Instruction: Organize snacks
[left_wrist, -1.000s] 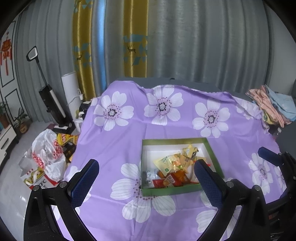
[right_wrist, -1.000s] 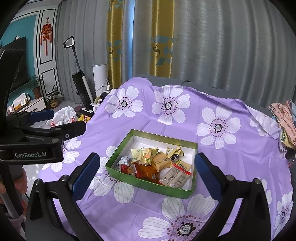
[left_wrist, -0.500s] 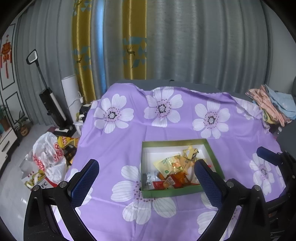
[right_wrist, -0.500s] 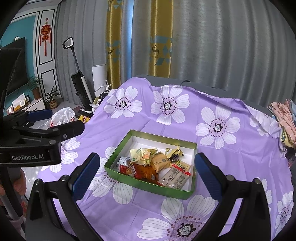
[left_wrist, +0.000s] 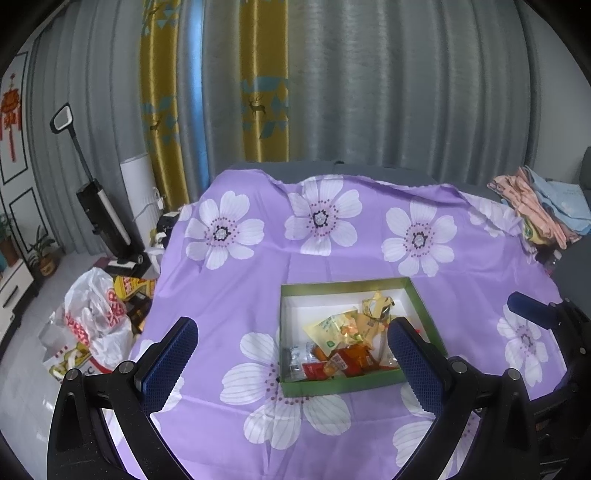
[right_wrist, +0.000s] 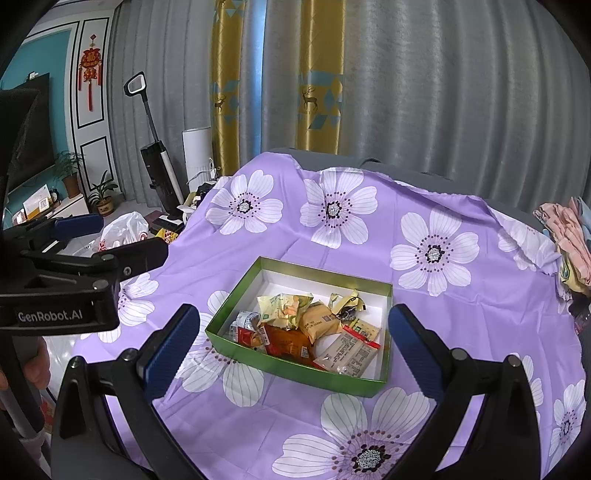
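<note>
A shallow green cardboard box (right_wrist: 295, 363) with a white inside sits on a worktop draped in a purple cloth with white flowers (right_wrist: 424, 302). Wrapped snacks (right_wrist: 306, 328) lie piled at its near end. The left gripper (left_wrist: 291, 341) and right gripper (right_wrist: 291, 332) hover above, both spread wide, holding nothing.

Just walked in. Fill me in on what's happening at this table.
A person holds a two-finger gripper in each hand above a table covered with a purple flowered cloth. The left gripper and right gripper are both open and empty, hovering short of a green box. The snack packets all lie piled inside the box; none is being held, and no packets lie loose on the cloth.
</note>
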